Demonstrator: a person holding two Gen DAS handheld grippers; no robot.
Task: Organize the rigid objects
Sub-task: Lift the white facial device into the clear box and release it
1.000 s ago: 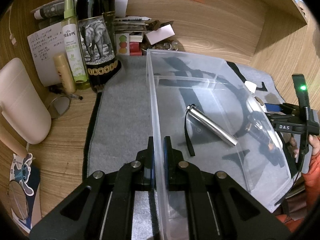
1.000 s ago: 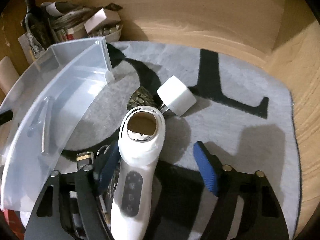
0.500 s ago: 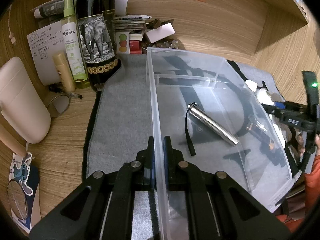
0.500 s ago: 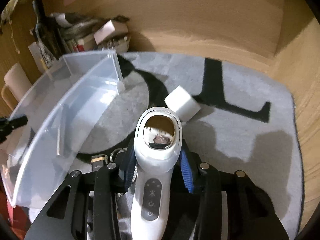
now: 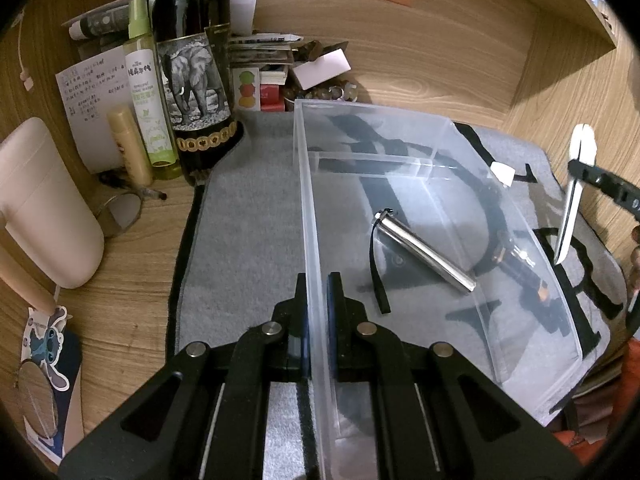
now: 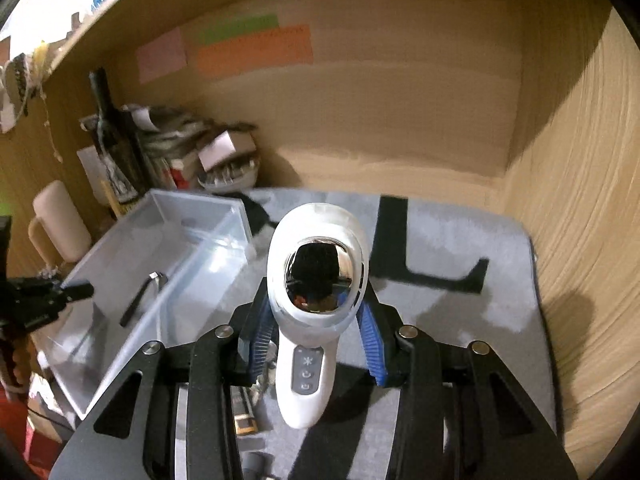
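My left gripper (image 5: 318, 280) is shut on the left wall of a clear plastic bin (image 5: 520, 216) that stands on a grey mat. A silver metal cylinder (image 5: 426, 254) with a black strap lies inside the bin. My right gripper (image 6: 316, 336) is shut on a white handheld device (image 6: 316, 280) with a mirror-like head and buttons, held up in the air to the right of the bin (image 6: 192, 220). The device also shows edge-on in the left wrist view (image 5: 572, 208). A small black and orange item (image 6: 246, 420) lies on the mat below my right gripper.
A dark wine bottle (image 5: 192, 68), a green spray bottle (image 5: 148, 92), a yellow tube (image 5: 130, 146) and a cream mug (image 5: 44, 204) stand left of the mat (image 5: 248, 216). Papers and boxes (image 5: 280, 64) pile at the back. A wooden wall (image 6: 580, 200) closes the right side.
My right gripper closed on the white device and lifted it off the mat, tilting upward. My left gripper stayed clamped on the bin wall.
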